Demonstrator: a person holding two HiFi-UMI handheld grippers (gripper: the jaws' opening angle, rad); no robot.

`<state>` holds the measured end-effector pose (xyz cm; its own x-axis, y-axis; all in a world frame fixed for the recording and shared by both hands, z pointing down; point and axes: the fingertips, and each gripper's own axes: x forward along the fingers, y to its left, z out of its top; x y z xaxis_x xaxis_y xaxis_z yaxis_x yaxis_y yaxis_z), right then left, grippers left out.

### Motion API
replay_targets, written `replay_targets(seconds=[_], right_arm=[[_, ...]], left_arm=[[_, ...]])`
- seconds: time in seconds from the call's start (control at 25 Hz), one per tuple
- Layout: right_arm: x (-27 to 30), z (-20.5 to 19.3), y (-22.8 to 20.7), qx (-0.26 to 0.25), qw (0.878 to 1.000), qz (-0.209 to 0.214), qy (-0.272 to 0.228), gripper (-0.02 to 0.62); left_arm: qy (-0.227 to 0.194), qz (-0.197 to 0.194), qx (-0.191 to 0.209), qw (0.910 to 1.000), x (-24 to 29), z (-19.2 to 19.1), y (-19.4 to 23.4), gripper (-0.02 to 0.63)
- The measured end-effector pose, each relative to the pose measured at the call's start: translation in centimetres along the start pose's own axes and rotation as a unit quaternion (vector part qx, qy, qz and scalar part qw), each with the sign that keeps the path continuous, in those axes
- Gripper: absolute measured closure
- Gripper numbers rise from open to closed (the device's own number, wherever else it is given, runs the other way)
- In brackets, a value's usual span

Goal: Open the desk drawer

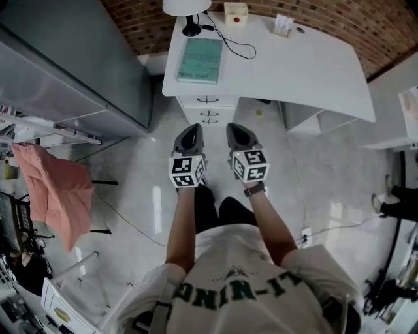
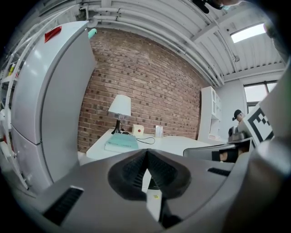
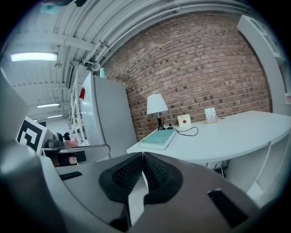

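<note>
A white desk (image 1: 307,72) stands against the brick wall, with a drawer unit (image 1: 209,109) under its left end. The top drawer has a dark handle (image 1: 208,100), and the one below has its own handle (image 1: 209,113); both drawers are closed. My left gripper (image 1: 191,136) and right gripper (image 1: 238,134) hover side by side over the floor in front of the unit, apart from it. Both are shut with nothing between the jaws. In the left gripper view the left gripper (image 2: 146,157) points toward the desk (image 2: 182,144); the right gripper (image 3: 142,159) does too.
On the desk sit a teal book (image 1: 201,59), a lamp (image 1: 188,12) with a black cord, a small white box (image 1: 236,13) and a card holder (image 1: 283,25). A grey refrigerator (image 1: 72,65) stands left of the desk. A chair with pink cloth (image 1: 57,192) is at the left.
</note>
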<state>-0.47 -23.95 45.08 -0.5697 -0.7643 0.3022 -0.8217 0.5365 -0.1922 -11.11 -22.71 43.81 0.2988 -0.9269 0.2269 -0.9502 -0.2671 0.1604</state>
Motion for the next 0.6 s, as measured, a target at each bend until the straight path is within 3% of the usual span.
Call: replay_targets(seconds=[0.6], right_arm=[[12.8, -14.1, -4.7, -0.016, 1.0, 0.02, -0.016, 0.591]], left_arm=[[-0.013, 0.004, 0.014, 0.9998, 10.8, -15.5, 6.9, 0.606]])
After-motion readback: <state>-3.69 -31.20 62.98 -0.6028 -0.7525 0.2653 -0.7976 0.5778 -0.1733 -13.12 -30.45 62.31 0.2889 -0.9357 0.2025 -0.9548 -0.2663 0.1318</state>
